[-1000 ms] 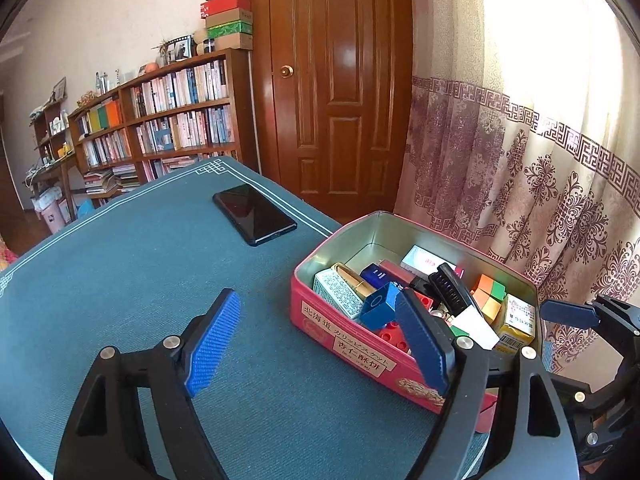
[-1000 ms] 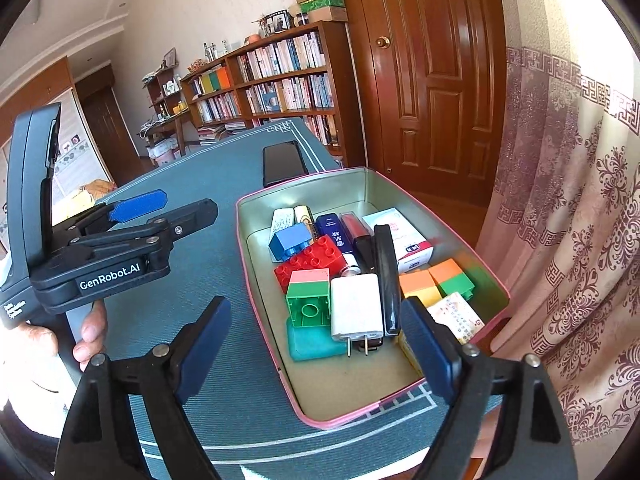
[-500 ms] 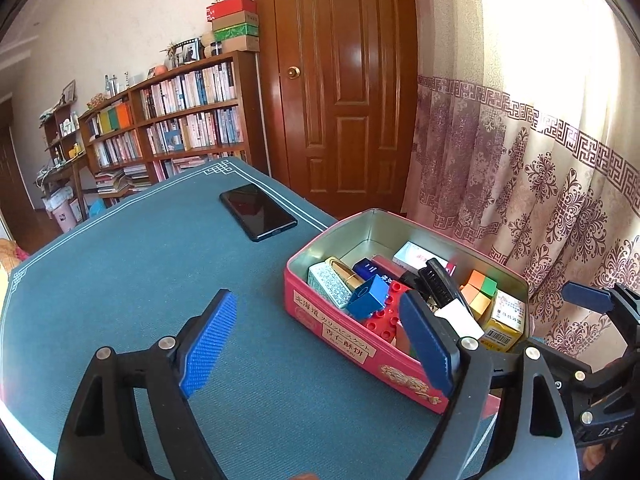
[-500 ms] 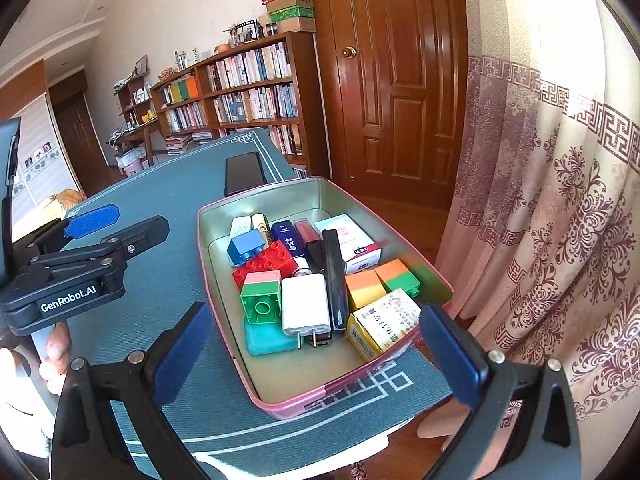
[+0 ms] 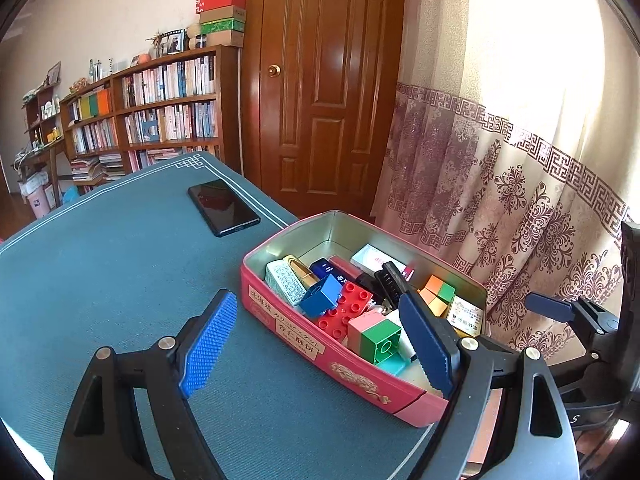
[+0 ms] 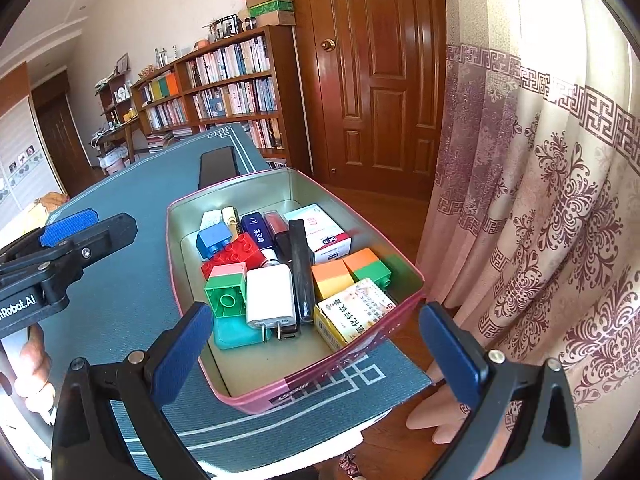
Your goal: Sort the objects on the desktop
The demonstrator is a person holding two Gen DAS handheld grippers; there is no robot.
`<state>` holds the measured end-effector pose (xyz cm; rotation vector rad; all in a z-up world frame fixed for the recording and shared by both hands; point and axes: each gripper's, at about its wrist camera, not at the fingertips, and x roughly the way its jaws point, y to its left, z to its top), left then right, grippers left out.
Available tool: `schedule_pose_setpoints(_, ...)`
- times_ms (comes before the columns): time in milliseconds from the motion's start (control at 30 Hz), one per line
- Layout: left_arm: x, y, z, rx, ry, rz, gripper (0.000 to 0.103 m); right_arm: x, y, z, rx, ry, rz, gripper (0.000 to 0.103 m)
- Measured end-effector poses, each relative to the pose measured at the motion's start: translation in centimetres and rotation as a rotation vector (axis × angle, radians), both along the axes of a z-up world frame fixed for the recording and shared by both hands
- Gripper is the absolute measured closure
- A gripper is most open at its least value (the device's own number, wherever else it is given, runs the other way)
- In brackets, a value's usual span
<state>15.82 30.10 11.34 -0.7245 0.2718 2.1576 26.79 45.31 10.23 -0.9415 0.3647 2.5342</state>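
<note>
My tabletop: teal cloth, white line border. Pink tin of small items sits on it at the near corner by the edge. Black phone lies flat beyond the tin, apart from it.

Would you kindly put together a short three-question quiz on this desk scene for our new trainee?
1. True or false: the black phone lies inside the pink tin.
2. Which colour is the block next to the white charger, on the side towards the left tongs? A) green with a pink band B) yellow C) purple
3. Fill in: the right tongs stand ____ with nothing between the pads.

Key: 1 false, it lies on the blue tabletop beyond the tin; 2 A; 3 open.
</note>
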Motion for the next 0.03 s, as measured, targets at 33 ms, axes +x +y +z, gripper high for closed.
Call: schedule_pose_setpoints(33,0.07,0.03,-0.03,-0.008,0.011,-0.003,0.017,-0.01,-0.03,0.01,0.001,0.003,0.001,0.0)
